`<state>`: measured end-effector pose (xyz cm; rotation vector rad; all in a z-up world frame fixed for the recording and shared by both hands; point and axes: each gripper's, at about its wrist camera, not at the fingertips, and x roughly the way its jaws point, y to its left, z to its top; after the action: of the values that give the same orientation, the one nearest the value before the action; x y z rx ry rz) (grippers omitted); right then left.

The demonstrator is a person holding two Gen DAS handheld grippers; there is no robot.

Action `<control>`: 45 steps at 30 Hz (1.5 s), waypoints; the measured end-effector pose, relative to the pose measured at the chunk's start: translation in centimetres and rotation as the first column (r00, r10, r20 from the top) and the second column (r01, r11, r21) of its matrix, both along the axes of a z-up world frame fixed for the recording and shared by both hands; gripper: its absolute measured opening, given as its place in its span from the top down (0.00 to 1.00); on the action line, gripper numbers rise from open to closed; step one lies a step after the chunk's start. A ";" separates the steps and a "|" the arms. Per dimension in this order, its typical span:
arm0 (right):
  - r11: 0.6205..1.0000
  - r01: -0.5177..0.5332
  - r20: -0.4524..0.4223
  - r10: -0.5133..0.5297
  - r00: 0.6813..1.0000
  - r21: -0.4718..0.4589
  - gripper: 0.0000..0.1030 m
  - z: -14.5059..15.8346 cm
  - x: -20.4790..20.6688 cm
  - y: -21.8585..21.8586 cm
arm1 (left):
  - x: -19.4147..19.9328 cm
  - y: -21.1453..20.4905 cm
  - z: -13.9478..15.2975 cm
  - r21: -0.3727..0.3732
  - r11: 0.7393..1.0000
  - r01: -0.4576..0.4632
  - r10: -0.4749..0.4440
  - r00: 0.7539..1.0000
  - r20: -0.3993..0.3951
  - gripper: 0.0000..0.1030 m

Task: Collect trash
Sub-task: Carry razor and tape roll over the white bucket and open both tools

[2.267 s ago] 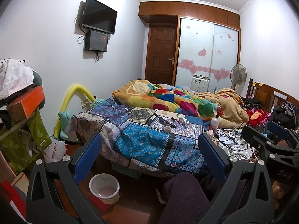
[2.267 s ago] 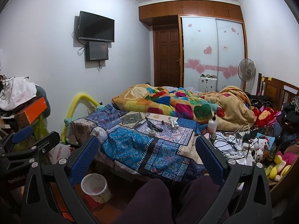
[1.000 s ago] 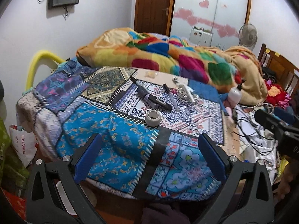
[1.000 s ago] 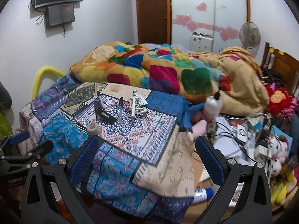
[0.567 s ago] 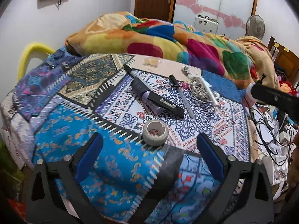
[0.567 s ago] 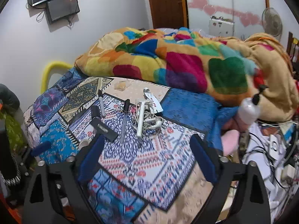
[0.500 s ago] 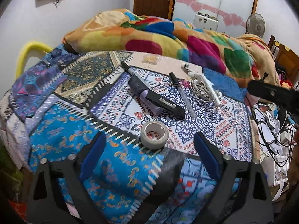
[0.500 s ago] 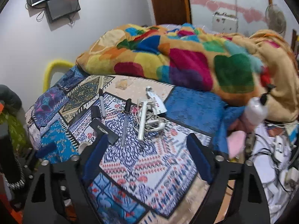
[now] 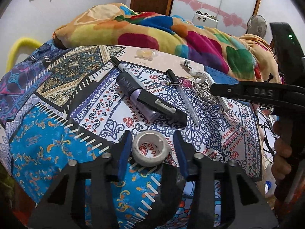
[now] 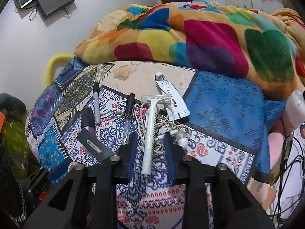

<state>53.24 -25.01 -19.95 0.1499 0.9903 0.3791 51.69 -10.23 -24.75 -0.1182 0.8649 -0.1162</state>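
Both grippers closing, left gripper (image 9: 151, 148) around tape roll (image 9: 150, 148); right gripper (image 10: 150, 152) around razor (image 10: 150, 131), earphone tangle (image 10: 167, 127) beneath

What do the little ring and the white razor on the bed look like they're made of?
The ring looks like a nearly spent roll of tape: matte off-white wrap, possibly cloth or paper, on a hollow core. The razor looks like moulded plastic: smooth, slightly glossy white, with a ribbed handle.

Both my wrist views look steeply down at the near bed (image 9: 57, 152) from close range. The left one sits further left; both share the marker pens (image 9: 122, 67) (image 10: 96, 103) and blanket (image 9: 152, 36) (image 10: 190, 38).
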 end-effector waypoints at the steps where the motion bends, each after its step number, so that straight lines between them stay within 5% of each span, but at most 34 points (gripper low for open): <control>1: 1.000 -0.006 -0.004 0.006 1.000 0.000 0.86 -0.2 0.1 0.2 | -0.1 0.1 -0.1 -0.005 1.000 0.003 -0.003 1.000 0.006 0.64; 11: 1.000 0.017 0.046 -0.016 0.999 -0.020 0.91 0.5 -0.5 0.2 | -0.9 0.4 1.0 -0.033 0.999 0.009 -0.008 0.999 0.034 0.65; 24: 0.999 0.022 0.158 -0.014 0.987 -0.049 0.91 6.8 -4.9 0.2 | -4.1 0.7 7.2 -0.038 0.999 0.003 0.002 0.991 0.131 0.65; 37: 0.997 -0.061 0.253 0.071 0.965 -0.049 0.91 13.1 -12.6 3.4 | -12.3 4.0 14.5 0.001 0.997 -0.075 0.073 0.971 0.227 0.65; 45: 0.988 -0.148 0.293 0.153 0.944 -0.038 0.92 15.1 -17.3 7.0 | -17.8 8.3 16.2 0.010 0.987 -0.162 0.156 0.959 0.237 0.65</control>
<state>35.98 -17.99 -4.87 0.0014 0.7096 0.5179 33.93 -1.93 -8.57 -0.1435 0.6169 0.0331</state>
